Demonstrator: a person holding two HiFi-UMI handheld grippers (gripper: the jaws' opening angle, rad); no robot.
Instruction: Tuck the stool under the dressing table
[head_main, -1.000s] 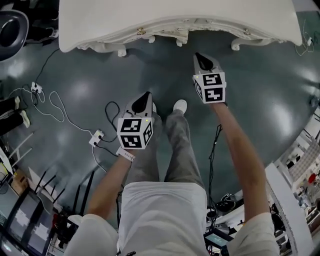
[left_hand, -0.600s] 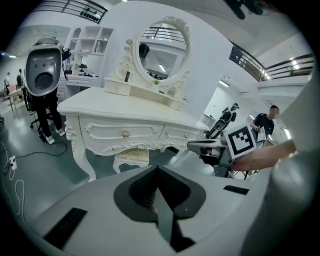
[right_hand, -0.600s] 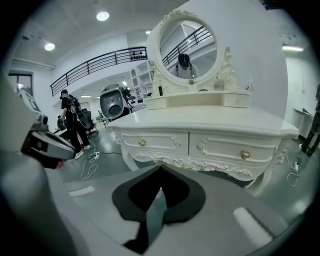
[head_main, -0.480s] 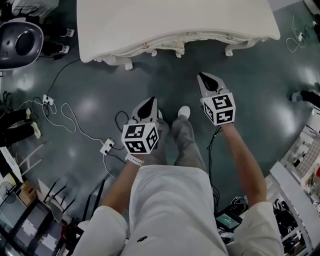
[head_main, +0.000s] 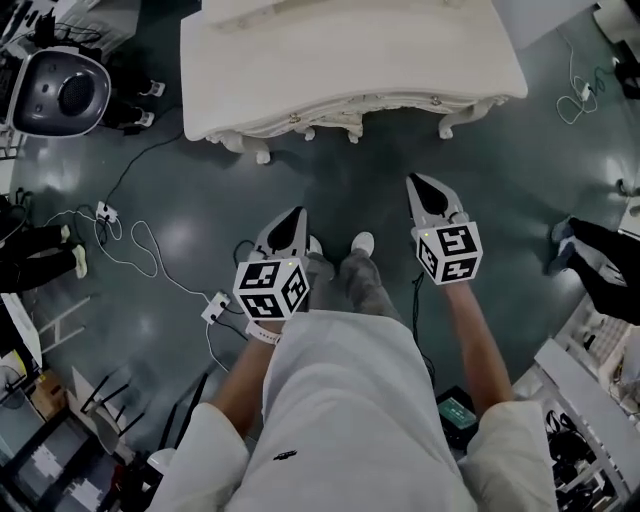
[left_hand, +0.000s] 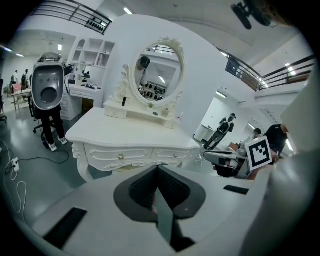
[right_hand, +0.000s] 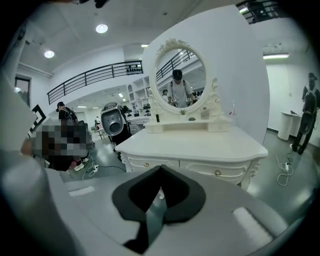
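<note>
Seen from above, a person stands on a dark floor (head_main: 170, 200) holding the left gripper (head_main: 293, 216) and the right gripper (head_main: 421, 186), both sets of fingers (left_hand: 172, 192) pressed together and empty. The white dressing table (head_main: 350, 50) stands at twelve o'clock of them, well apart. The stool cannot be made out.

One dressing table (head_main: 350, 50) was counted, with one oval mirror (right_hand: 180, 82) and two drawer knobs (right_hand: 217, 173). Two grippers were counted, the left gripper (head_main: 297, 213) and the right gripper (head_main: 415, 181), and two marker cubes (head_main: 270, 290).
</note>
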